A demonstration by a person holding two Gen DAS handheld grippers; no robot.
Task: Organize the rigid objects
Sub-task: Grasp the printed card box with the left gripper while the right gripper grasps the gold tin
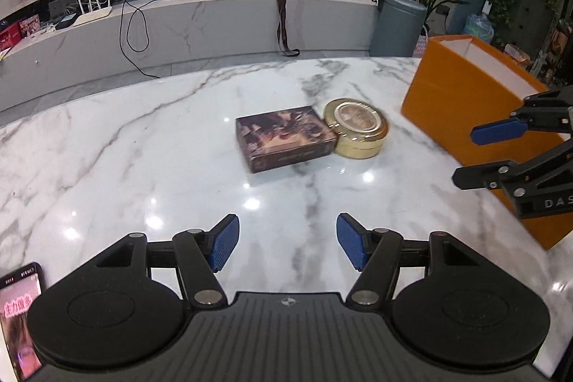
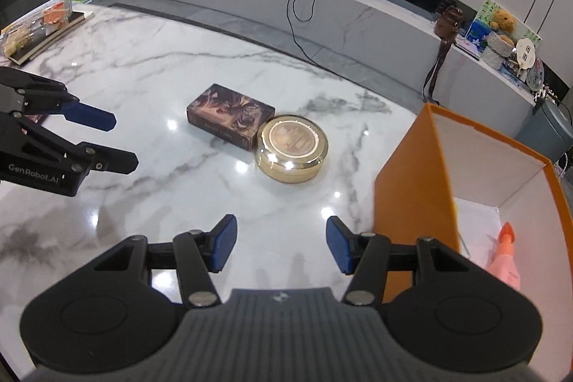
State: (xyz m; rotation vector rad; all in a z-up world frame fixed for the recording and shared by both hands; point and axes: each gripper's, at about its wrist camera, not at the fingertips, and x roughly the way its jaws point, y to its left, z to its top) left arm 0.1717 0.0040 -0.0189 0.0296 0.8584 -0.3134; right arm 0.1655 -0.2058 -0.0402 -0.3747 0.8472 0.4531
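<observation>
The left wrist view shows the left gripper (image 1: 287,242) hovering above the marble table (image 1: 107,167), its blue-padded fingers spread wide and holding nothing. Ahead of it, near the middle of the table, a dark rectangular box (image 1: 284,138) lies flat, and a round gold tin (image 1: 356,127) sits touching its right end. An orange box (image 1: 465,102) with a white inside stands upright at the right side of the table. The right gripper (image 1: 469,154) reaches in front of that orange box, fingers parted and empty. A phone (image 1: 19,314) lies at the lower left edge.

In the right wrist view, an orange-pink spray bottle (image 2: 505,260) lies inside the orange box (image 2: 412,185). A stack of books (image 2: 43,31) rests at the far left of the table.
</observation>
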